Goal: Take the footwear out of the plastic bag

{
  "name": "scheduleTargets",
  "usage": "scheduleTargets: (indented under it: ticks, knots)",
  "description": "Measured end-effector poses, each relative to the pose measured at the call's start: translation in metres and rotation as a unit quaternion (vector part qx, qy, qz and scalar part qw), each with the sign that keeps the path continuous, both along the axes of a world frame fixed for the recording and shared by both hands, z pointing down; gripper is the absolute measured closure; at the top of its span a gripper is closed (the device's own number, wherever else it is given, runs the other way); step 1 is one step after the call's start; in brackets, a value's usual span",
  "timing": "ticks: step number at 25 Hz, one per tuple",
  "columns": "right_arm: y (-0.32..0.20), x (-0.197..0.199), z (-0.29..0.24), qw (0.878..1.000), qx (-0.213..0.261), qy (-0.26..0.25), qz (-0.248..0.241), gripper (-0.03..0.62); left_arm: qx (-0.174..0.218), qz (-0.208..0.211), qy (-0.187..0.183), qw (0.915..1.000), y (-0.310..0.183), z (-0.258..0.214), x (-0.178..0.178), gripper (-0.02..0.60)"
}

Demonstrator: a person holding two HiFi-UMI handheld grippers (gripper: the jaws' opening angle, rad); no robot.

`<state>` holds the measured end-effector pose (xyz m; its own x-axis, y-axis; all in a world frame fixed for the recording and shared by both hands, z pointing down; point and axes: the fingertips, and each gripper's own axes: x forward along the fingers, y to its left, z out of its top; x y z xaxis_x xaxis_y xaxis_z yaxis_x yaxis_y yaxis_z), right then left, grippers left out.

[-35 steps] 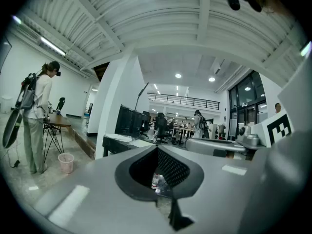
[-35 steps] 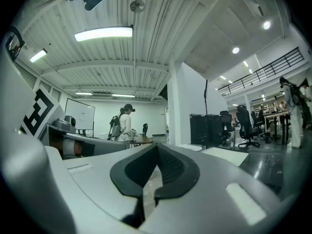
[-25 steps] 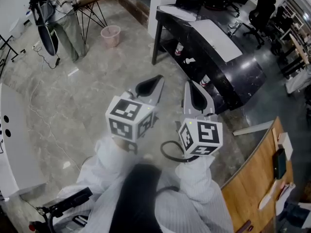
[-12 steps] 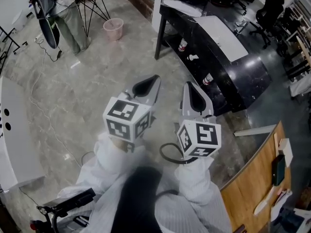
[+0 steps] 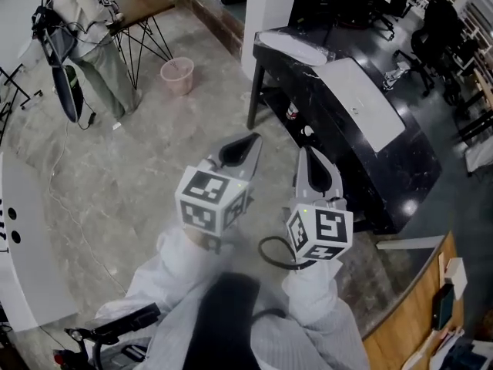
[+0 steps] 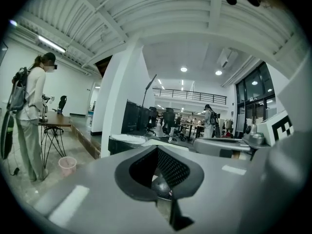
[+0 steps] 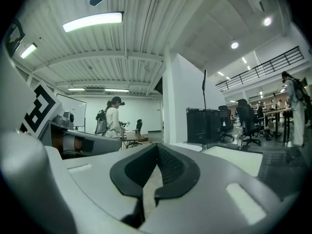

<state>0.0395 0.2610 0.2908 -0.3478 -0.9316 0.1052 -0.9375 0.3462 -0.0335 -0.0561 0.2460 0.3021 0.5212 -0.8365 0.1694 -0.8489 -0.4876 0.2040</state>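
Footwear and its plastic bag cannot be made out in any view. Just left of the glossy black counter [image 5: 420,172], over a veined grey stone floor [image 5: 115,176], the left tool [image 5: 246,142] and right tool [image 5: 309,153] are held side by side. Both are clenched on nothing. They are smooth grey shells with ribbed dark pads, each carrying a cube of black-and-white square markers.

Head view steeply down, claw views level
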Motion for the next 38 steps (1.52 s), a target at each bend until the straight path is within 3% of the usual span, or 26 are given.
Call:
scheduleTargets:
  ticks: [11,19,27,33,38]
  knots:
    - [-0.184,0.010,0.020,0.998,-0.030,-0.013,0.052,0.580,-0.023,0.032,0.004,0.9992,-0.189,0.015,-0.005,0.580]
    - [-0.327,0.018,0.046,0.997,-0.052,-0.017,0.047,0.580,-0.031,0.029,-0.005,0.9991,-0.329,0.036,0.000,0.580]
    - [-0.472,0.042,0.053,0.996,-0.078,-0.020,0.025,0.580,-0.067,0.034,-0.007,0.9972,-0.473,0.045,0.023,0.580]
    - [-0.539,0.056,0.069,0.993,-0.108,-0.033,0.026,0.580,-0.103,0.053,0.002,0.9933,-0.540,0.063,0.042,0.580]
    - [-0.562,0.066,0.095,0.984,-0.166,-0.060,0.034,0.579,-0.141,0.091,0.010,0.9858,-0.569,0.078,0.046,0.579]
